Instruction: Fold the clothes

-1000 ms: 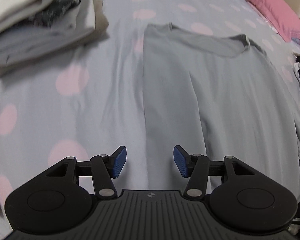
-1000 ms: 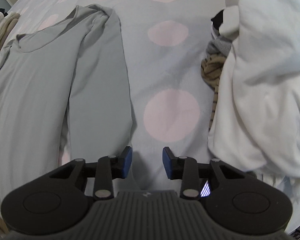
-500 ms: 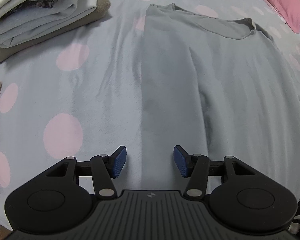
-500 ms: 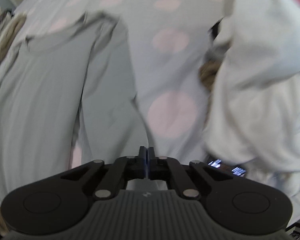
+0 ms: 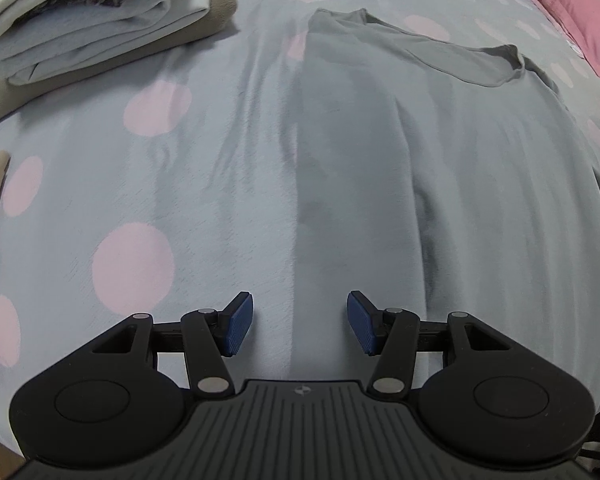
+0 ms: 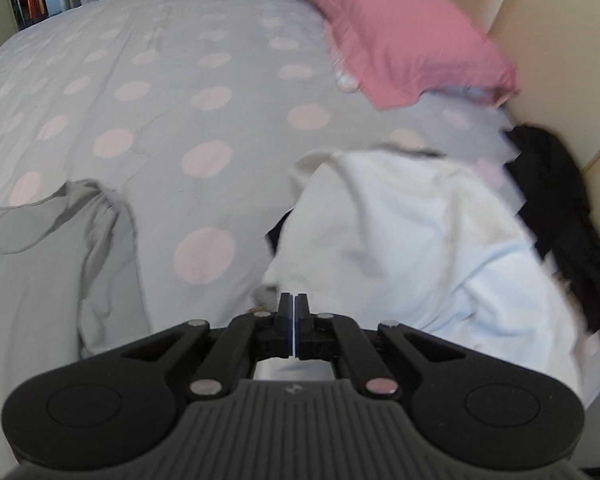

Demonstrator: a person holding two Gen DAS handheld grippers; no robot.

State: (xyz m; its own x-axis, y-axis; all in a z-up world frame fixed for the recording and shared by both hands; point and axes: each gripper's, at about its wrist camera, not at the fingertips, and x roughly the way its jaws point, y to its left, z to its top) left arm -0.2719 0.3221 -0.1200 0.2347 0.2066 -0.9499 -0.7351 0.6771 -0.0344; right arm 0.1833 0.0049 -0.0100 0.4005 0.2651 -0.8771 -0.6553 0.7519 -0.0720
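The grey shirt (image 5: 440,168) lies flat on the polka-dot bedsheet (image 5: 148,184), its long axis running away from the left wrist camera, with the neckline at the far end and the hem end nearest the left gripper (image 5: 300,322); its left side edge forms a straight line that passes between that gripper's blue pads (image 5: 239,322), which are spread wide apart and hold nothing. In the right wrist view the same shirt shows at the left edge, its neckline and a bunched shoulder toward the far side. The right gripper (image 6: 293,320) has its jaws pressed together; a thin pale line shows between them, but whether any cloth is pinched cannot be told. Ahead of it sits a heap of white garments (image 6: 420,240), with a black garment (image 6: 560,200) beside it and a pink pillow (image 6: 400,40) beyond. A stack of folded clothes (image 5: 100,20) rests far left of the shirt. No readable writing or labels appear; only a small round emblem on each gripper body
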